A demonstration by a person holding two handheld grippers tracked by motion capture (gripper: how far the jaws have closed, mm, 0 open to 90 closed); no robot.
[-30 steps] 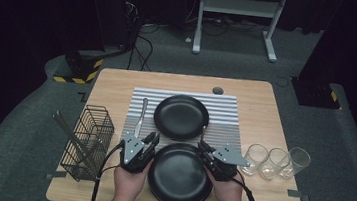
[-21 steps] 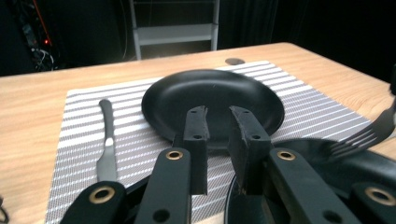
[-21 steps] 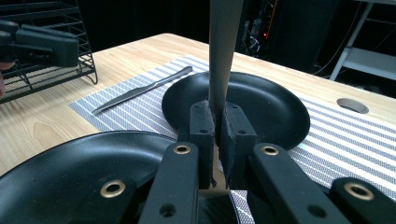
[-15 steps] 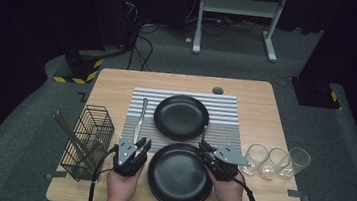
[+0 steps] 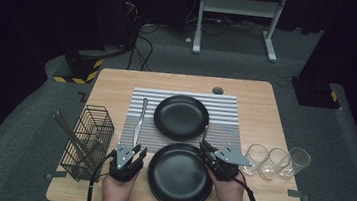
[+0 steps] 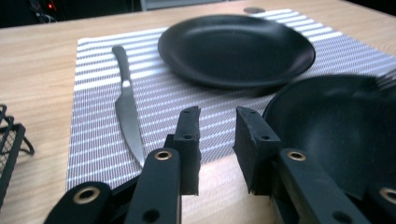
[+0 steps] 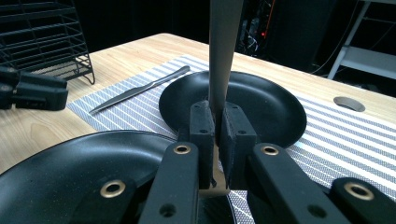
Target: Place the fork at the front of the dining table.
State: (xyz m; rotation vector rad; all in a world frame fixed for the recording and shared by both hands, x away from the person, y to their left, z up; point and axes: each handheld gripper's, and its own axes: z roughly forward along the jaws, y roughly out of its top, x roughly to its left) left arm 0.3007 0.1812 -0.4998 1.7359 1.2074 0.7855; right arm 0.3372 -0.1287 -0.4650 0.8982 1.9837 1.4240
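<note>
Right gripper (image 7: 215, 122) jaws clamp a fork handle (image 7: 223, 51) beside the near plate (image 5: 179, 175). Left gripper (image 6: 217, 135) jaws open, empty, left of it; knife (image 5: 139, 121) and wire basket (image 5: 87, 141) further left

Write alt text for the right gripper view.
The right gripper is shut on the flat metal handle of a utensil that stands upright between its black jaws. Behind it, a black plate and a knife lie on a striped placemat; a second black plate sits nearer.
</note>
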